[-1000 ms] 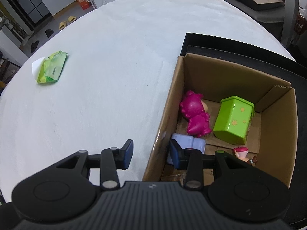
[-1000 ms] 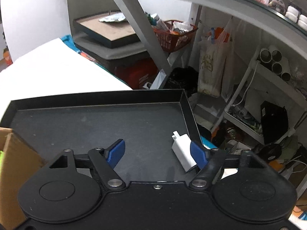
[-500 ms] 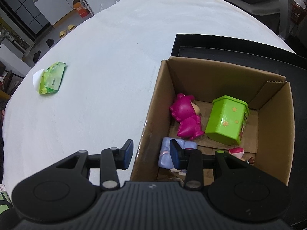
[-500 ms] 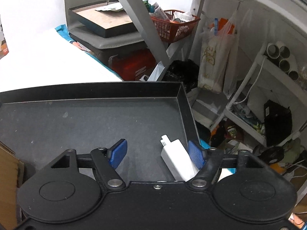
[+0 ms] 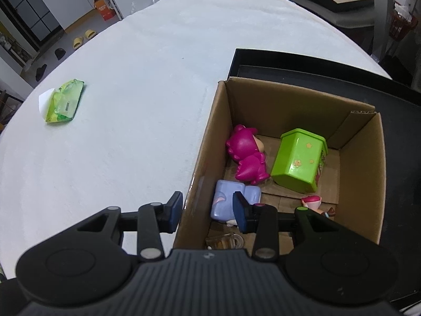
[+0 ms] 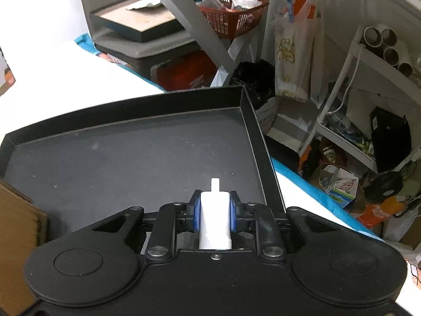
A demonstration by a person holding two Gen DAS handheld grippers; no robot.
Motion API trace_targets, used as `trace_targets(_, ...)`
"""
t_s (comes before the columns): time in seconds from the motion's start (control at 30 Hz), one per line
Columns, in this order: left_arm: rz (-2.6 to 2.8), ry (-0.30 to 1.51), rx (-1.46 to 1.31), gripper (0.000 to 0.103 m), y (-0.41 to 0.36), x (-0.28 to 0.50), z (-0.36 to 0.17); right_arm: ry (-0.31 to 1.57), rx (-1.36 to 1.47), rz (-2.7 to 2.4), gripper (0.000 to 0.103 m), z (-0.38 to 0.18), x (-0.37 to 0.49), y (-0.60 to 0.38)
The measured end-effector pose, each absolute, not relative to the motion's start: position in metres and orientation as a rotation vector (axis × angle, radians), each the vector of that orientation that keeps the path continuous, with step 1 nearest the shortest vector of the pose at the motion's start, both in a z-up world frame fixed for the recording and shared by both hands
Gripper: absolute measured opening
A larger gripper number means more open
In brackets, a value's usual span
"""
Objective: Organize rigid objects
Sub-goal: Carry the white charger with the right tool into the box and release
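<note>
Box duty on the left wrist view first. We've got the left gripper hanging over the near-left wall of the cardboard box, jaws partly apart and straddling that wall, one finger outside over the white table, the other inside. Nothing is pinched, as far as we can see. Inside the box sit a pink figure, a green tub, a pale purple toy right behind the inner finger, a smaller red-capped figure and something clear near the bottom edge. Way off on the table lies a green packet, well apart from everything.

Right wrist view is where the action is. The right gripper has just been closing, and its blue pads are now pressed on both sides of a white charger, the prong end poking forward past the fingertips. It's over the black tray, near the tray's right wall; we can't tell if the charger is off the tray floor yet. A corner of the box shows at the left edge.

So we'd say the step is the pickup of the charger, grip just made. Next move probably calls for lifting it straight up clear of the tray wall, carrying it left to the box, and letting go over a free spot between the toys.
</note>
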State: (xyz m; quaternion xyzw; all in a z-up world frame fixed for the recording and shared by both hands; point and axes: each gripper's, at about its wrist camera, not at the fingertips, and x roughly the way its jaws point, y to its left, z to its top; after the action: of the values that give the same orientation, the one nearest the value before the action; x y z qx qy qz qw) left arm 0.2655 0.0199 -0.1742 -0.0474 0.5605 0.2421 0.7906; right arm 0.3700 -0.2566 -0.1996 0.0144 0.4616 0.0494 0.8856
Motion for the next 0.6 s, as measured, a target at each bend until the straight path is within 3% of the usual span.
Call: trace_targets(0.6, 0.475, 1.166, -0.184, 0.040, 0.038, 0.244, -0.159, 0.932, 0.058, 0.219, 0.021, -0.140, 0.326, -0.244)
